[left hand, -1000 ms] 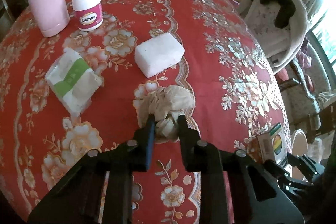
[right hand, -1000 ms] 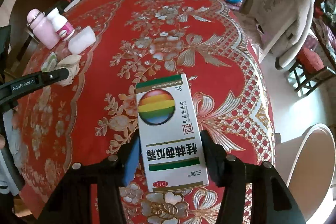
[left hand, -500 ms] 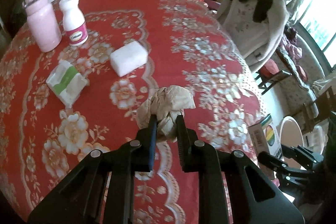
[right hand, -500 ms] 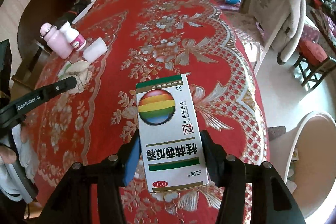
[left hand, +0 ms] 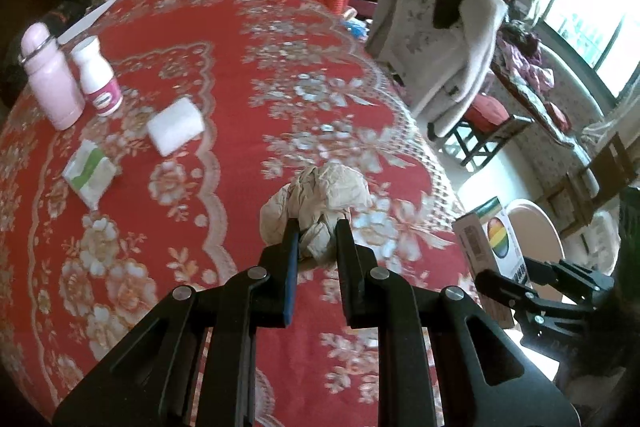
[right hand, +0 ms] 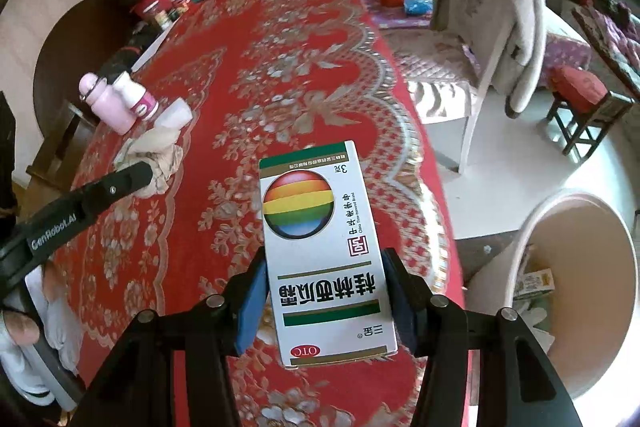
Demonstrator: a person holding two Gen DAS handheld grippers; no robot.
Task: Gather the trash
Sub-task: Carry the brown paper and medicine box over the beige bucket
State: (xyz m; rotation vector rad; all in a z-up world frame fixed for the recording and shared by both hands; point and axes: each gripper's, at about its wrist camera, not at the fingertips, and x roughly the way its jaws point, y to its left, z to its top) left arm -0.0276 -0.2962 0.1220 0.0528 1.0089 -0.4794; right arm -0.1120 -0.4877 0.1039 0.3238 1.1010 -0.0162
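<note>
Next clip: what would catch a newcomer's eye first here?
The red floral tablecloth fills both views. In front, the right gripper holds a white medicine box with a rainbow ball, near the pale bin on the floor, while the left gripper pinches a crumpled beige tissue.

Bare red tablecloth (left hand: 248,75) mid-table, pink bottle (left hand: 50,79), pill bottle (left hand: 98,77), packets crowding left edge, bin (right hand: 576,287) open beside table.
</note>
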